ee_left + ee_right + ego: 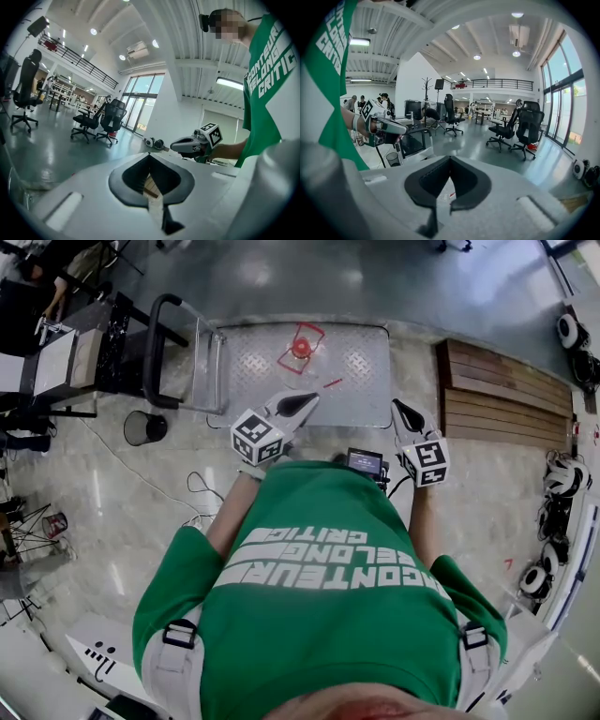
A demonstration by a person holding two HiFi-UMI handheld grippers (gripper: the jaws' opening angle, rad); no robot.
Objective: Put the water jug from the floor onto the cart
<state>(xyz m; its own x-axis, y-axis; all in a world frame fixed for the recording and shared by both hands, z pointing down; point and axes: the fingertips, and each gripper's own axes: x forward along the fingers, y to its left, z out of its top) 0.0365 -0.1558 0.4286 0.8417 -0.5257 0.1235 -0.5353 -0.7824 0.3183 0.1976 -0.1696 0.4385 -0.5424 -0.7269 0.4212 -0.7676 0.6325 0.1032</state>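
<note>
Cart (246,371) ahead, red object (301,347) on it; bin (145,427) left, planks (506,395) right

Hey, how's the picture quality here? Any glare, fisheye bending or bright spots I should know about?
Head view: bright glare patches on the glossy grey floor, a softer sheen on the silver diamond-plate metal cart deck, and the edges bow. Left gripper view: strong fisheye, bright tall glass windows, dark corners. Right gripper view: the same bending, and the round ceiling lamps bloom.

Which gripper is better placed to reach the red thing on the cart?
Left, probably: the left gripper points toward the red thing on the cart, while the right gripper sits farther aside. Both are shut and empty.
</note>
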